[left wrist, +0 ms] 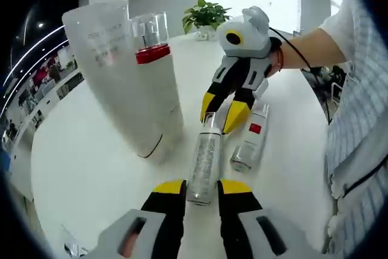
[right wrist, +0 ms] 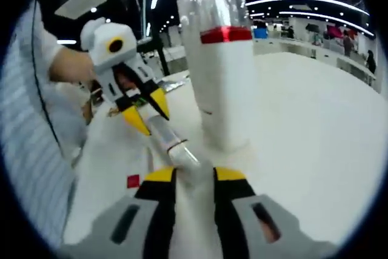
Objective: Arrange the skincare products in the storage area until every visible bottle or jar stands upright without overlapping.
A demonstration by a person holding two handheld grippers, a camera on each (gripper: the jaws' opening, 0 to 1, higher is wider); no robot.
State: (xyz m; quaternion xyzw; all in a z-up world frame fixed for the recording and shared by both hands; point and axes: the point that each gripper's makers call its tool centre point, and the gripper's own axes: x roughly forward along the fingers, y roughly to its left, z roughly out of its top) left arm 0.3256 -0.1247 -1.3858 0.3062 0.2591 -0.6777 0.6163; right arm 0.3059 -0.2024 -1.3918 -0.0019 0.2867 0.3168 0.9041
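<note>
A slim clear bottle lies on the white table, pointing away from me. My left gripper is shut on its base end. My right gripper comes in from the far side with its jaws apart around the bottle's cap end. In the right gripper view, the bottle runs from my right gripper to my left gripper. Beside it lies a white bottle with a red label. A tall white bottle with a red band stands upright, next to a frosted tube.
A potted plant stands at the table's far edge. A person's hand and striped sleeve are on the right. In the right gripper view, bare tabletop spreads to the right of the red-banded bottle.
</note>
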